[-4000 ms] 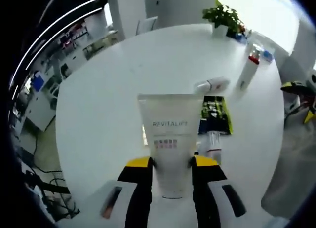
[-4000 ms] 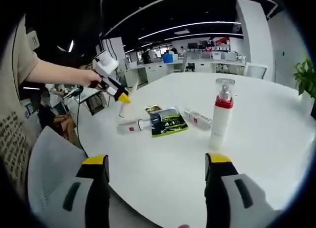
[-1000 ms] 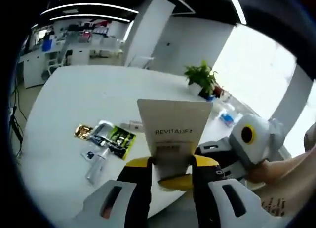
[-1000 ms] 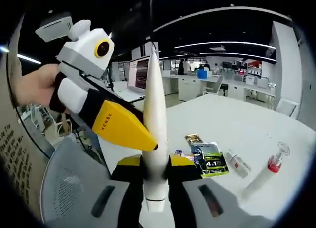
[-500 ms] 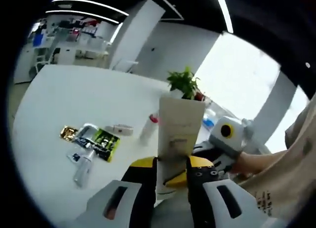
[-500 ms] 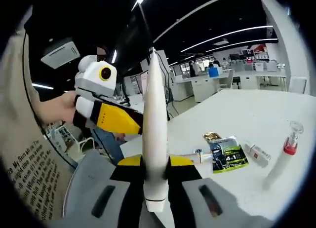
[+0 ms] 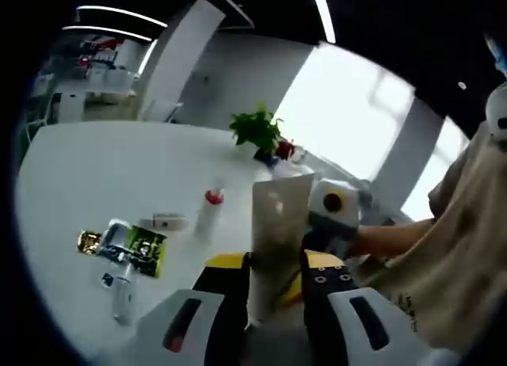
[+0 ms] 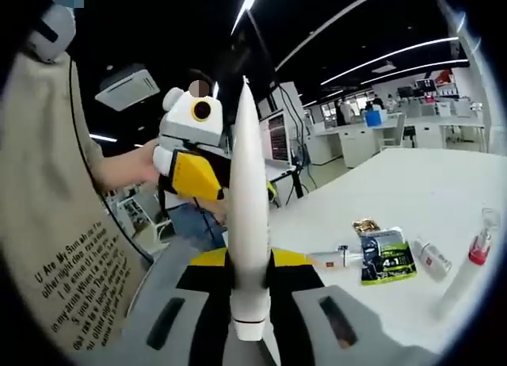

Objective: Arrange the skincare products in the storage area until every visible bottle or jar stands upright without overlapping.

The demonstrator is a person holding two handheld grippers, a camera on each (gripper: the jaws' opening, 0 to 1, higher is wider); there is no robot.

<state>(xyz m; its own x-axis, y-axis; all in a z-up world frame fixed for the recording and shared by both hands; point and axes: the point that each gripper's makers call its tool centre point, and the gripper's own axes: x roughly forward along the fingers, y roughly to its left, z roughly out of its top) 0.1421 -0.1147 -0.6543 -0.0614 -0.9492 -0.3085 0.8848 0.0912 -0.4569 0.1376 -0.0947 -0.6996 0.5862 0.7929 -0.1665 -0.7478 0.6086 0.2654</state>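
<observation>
Both my grippers clamp white tube [image 8: 248,231]: right gripper [image 8: 249,259] near cap end, left gripper [image 7: 275,261] on its body. Tube long axis points away from grippers, held off worktop [image 8: 396,192]. Pump bottle [image 8: 467,275] far right ahead.

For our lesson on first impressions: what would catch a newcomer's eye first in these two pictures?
The white tube stands out, held off the table by both the right hand-held gripper and the left hand-held gripper. Beyond it, a red-collared pump bottle stands upright on the white table near a green sachet.
</observation>
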